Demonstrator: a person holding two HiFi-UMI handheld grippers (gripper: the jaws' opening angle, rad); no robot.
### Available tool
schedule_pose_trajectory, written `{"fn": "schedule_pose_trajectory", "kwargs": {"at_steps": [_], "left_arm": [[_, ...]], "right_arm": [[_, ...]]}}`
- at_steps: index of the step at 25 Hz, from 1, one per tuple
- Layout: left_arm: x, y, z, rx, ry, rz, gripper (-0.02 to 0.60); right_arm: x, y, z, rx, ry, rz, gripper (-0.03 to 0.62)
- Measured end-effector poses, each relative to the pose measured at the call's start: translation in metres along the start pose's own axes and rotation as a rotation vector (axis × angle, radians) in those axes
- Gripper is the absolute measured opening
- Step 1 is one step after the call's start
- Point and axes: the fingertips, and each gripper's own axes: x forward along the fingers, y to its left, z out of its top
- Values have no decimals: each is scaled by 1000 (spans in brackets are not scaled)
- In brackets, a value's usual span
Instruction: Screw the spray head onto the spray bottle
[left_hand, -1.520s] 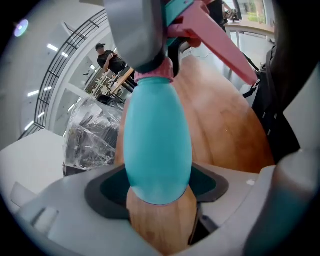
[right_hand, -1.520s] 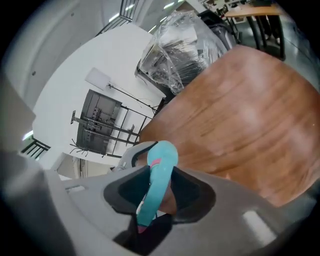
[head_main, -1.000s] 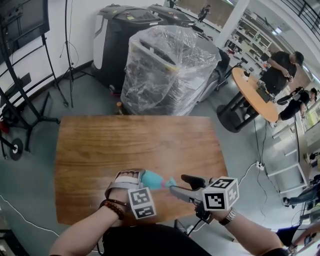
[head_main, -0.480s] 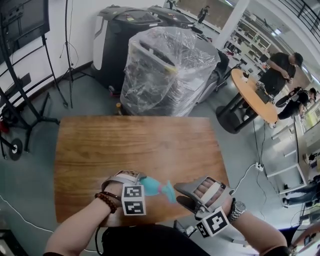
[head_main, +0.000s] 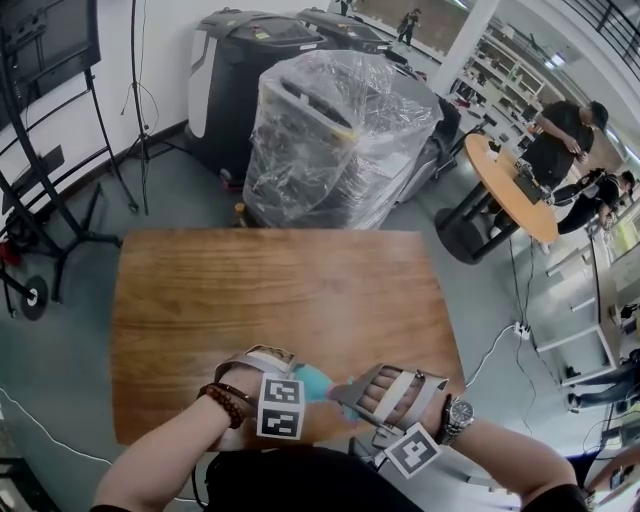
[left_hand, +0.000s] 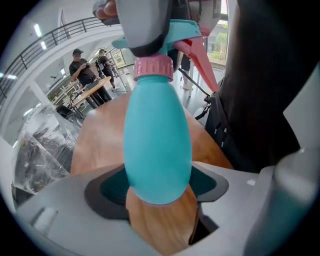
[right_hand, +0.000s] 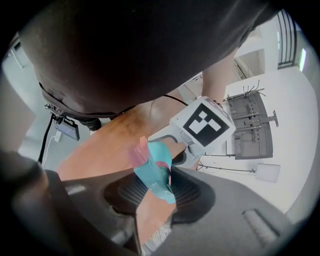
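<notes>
The left gripper (head_main: 290, 372) holds the blue spray bottle (left_hand: 157, 145) above the near edge of the table (head_main: 270, 290). The right gripper (right_hand: 155, 196) has just been closing on the spray head (right_hand: 152, 167), and I think it grips now. Turn the head straight and keep the bottle still.

No word, label, brand name or number can be read anywhere. Only black-and-white square patterns are carried by the left marker cube (head_main: 281, 407) and the right marker cube (head_main: 412, 449); no letters or digits are shown on them.
</notes>
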Motion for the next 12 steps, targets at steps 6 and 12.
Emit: {"fn": "schedule_pose_trajectory", "kwargs": {"at_steps": [6, 12], "left_arm": [[0, 10, -2, 11, 24, 94, 385], [-1, 28, -8, -55, 41, 201, 383]], "right_arm": [[1, 1, -5, 296, -5, 90, 115], [16, -5, -32, 1157, -81, 180, 115]]}}
